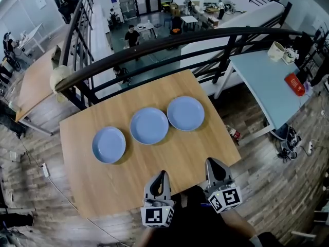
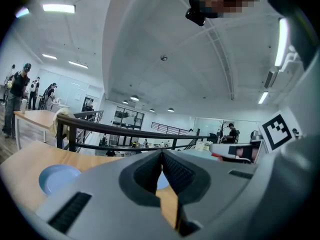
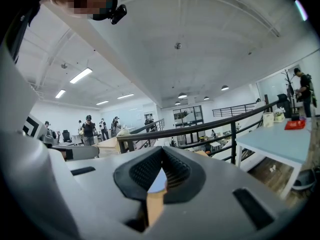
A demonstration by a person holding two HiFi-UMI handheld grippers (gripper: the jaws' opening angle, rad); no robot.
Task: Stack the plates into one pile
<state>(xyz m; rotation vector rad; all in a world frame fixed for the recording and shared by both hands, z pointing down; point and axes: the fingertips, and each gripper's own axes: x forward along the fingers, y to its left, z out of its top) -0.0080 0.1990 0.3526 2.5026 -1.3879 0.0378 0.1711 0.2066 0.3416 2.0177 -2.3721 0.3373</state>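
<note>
Three blue plates lie unstacked in a diagonal row on the worktop [image 1: 103,184]: left plate [image 1: 109,144], middle plate [image 1: 149,125], and right plate [image 1: 185,112] nearest the far edge. Left tongs [image 1: 162,175] and right tongs [image 1: 211,162] hover at the near edge, both closed together, empty.

Left gripper [image 1: 161,177] and right gripper [image 1: 213,163] side by side, jaws closed, both empty, tips pointing forward

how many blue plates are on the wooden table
3, in a diagonal row on the wooden table, none stacked: the left plate nearest the person, the middle plate, and the right plate farthest back. None looks hidden.
</note>
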